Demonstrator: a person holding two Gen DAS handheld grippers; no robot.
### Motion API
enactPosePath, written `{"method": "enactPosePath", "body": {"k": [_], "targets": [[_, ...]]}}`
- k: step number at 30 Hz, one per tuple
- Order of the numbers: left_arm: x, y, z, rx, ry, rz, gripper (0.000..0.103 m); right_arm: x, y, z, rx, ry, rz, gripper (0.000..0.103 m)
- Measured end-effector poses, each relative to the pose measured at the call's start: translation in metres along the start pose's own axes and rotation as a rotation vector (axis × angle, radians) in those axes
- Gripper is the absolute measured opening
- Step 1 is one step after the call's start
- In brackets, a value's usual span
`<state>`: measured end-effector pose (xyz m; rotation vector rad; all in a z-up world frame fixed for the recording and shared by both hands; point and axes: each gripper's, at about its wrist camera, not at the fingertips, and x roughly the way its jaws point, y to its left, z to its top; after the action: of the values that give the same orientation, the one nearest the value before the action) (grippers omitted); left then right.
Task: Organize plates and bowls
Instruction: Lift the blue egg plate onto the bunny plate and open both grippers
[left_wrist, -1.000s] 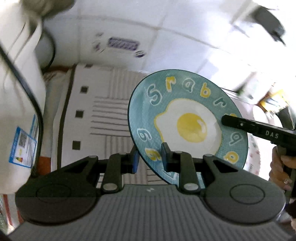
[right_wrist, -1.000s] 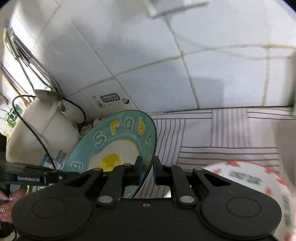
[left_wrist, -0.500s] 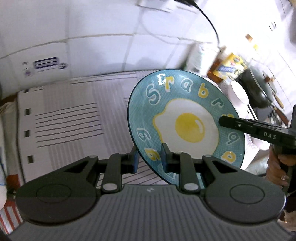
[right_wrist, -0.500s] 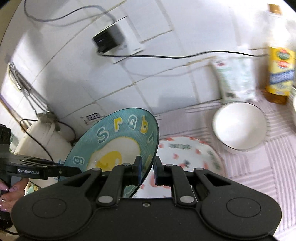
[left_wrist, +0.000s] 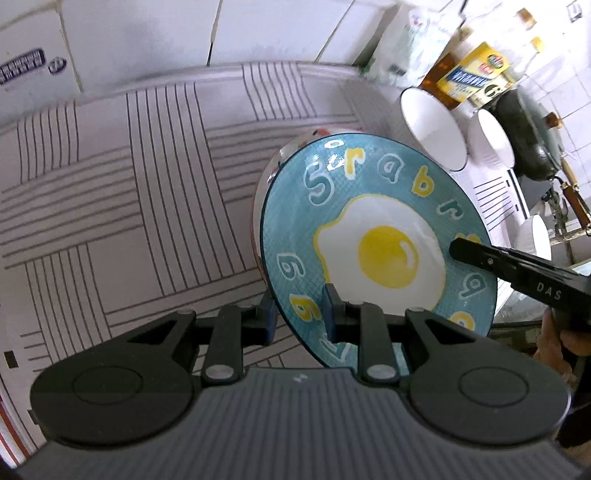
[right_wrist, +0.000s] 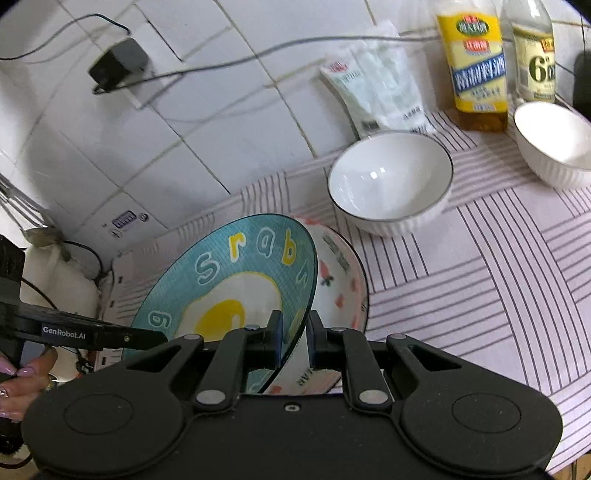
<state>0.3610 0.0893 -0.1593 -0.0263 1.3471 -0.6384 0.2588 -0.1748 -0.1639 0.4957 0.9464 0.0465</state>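
Left wrist view: left hand-held gripper clamped on near rim of fried-egg plate, held tilted above strawberry-print plate on striped desk. Right wrist view: right hand-held gripper pinching opposite rim. Risk: uneven lowering, edge chipping lower plate; thin rim grips slipping; swing nudging white bowl.

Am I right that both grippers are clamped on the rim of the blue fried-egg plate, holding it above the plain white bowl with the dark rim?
Not quite: the blue fried-egg plate hangs over the strawberry-patterned plate, not the white bowl, which stands apart, nearer the wall. The right wrist view shows this. Both the left gripper and right gripper do clamp its rim.
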Motion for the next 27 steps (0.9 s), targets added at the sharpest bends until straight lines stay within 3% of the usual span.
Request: {"method": "enactPosePath", "body": {"k": [12,15,22,27], "targets": [[0.025,0.008,0.025,-0.021,0.091,0.032,0.023,0.021,0.000,0.004,-0.024,0.076,-0.050,0.018],[0.027,0.014,0.026,-0.064,0.096,0.027,0.023,0.022,0.005,0.005,-0.034,0.086,-0.074,0.019],[0.032,0.014,0.022,-0.078,0.098,0.021,0.023,0.028,0.024,0.010,-0.023,0.167,-0.204,0.023],[0.031,0.022,0.019,-0.154,0.097,-0.005,0.022,0.034,0.044,0.009,-0.133,0.169,-0.288,0.031]]}}
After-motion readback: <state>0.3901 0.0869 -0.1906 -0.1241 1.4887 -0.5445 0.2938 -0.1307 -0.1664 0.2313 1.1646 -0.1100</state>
